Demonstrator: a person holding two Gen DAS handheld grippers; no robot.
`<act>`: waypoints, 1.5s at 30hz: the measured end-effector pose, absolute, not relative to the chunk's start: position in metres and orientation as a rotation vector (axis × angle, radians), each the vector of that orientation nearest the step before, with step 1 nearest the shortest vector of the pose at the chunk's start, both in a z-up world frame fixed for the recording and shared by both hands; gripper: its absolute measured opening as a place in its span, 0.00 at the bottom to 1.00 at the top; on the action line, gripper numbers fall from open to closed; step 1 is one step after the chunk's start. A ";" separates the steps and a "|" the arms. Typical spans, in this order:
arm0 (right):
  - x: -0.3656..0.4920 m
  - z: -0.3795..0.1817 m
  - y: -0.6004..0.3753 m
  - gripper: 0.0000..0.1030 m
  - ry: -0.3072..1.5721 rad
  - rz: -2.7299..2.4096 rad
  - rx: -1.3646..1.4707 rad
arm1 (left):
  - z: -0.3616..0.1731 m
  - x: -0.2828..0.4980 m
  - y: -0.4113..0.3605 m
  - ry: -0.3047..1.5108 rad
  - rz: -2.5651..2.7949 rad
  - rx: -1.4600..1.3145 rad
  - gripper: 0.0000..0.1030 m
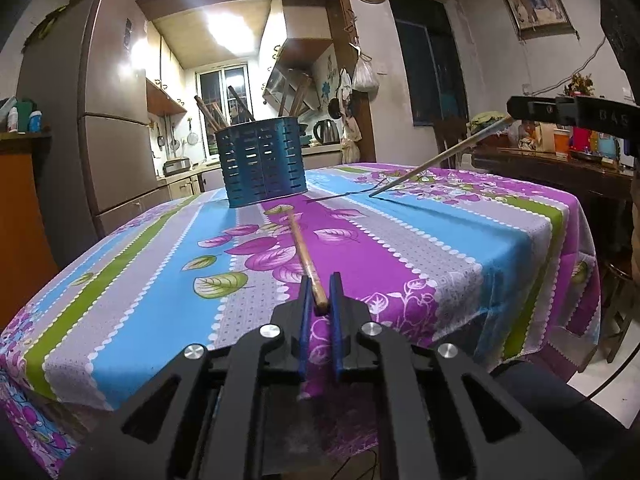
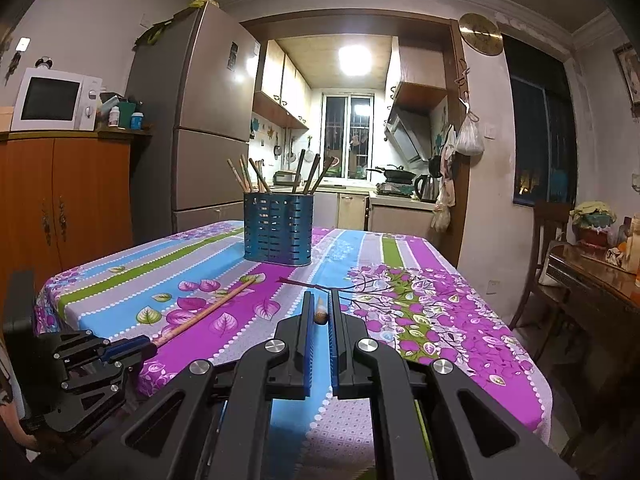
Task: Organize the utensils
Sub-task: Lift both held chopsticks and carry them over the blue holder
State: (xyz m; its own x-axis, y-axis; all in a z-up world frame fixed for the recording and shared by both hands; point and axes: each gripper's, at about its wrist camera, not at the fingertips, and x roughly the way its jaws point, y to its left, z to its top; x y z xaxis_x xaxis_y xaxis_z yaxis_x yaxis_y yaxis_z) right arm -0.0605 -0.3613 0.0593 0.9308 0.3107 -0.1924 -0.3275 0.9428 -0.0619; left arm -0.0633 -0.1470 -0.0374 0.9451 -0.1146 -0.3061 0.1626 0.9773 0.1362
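A blue slotted utensil holder [image 1: 262, 160] [image 2: 278, 228] stands upright at the far middle of the table, with several sticks in it. My left gripper [image 1: 320, 280] [image 2: 148, 346] is shut on the near end of a wooden chopstick [image 1: 304, 248] [image 2: 200, 312]. That chopstick lies on the cloth and points toward the holder. My right gripper [image 2: 321, 294] [image 1: 516, 106] is shut on a thin chopstick [image 1: 440, 156] [image 2: 320, 314]. This one slants down, and its far tip touches the cloth to the right of the holder.
The table carries a striped floral tablecloth [image 1: 440, 248] [image 2: 440, 320] that hangs over the near and right edges. A fridge [image 2: 208, 120] and an orange cabinet [image 2: 64, 200] with a microwave [image 2: 52, 100] stand to the left. A dark side table [image 2: 592, 280] and a chair [image 2: 548, 240] stand to the right.
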 end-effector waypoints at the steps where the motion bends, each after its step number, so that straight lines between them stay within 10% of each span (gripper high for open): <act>1: -0.061 0.060 -0.362 0.08 0.180 0.327 -0.093 | -0.037 -0.062 -0.147 0.308 -0.144 0.162 0.05; 25: -0.036 0.153 -0.347 0.07 0.030 0.450 -0.143 | 0.098 -0.050 -0.146 0.008 -0.144 0.191 0.05; 45: 0.042 0.208 -0.321 0.07 0.067 0.535 -0.087 | 0.185 0.014 -0.125 0.136 -0.202 0.172 0.05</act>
